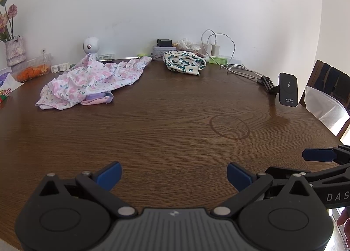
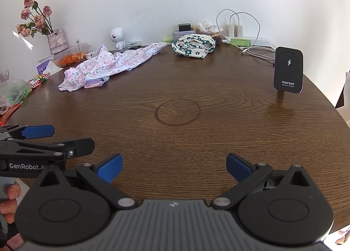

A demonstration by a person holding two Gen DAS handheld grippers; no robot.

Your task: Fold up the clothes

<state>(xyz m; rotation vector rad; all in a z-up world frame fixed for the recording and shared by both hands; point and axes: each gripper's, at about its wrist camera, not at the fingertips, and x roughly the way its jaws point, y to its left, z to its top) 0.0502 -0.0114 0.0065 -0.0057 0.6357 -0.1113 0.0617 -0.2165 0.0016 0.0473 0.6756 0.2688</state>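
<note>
Both grippers, left gripper (image 1: 174,173) and right gripper (image 2: 174,167), hover spread wide and empty above the table (image 2: 175,137). Pink floral garment (image 1: 87,82) lies crumpled far-left, untouched. Folding unstarted; next: reach, pinch an edge.

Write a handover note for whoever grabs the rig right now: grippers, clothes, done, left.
Left gripper: open, empty, low over the near edge of the table.
Right gripper: open, empty, alongside it.
Pink floral garment: crumpled in a heap, far left of the table, untouched.
Green-flowered garment: bundled at the far edge near the wall, beside the charger cables; whether it counts as folded I cannot tell.
Done: nothing visibly in progress.
Left: spread the pink floral garment on the bare middle of the table and fold it, then check the green-flowered one.
</note>
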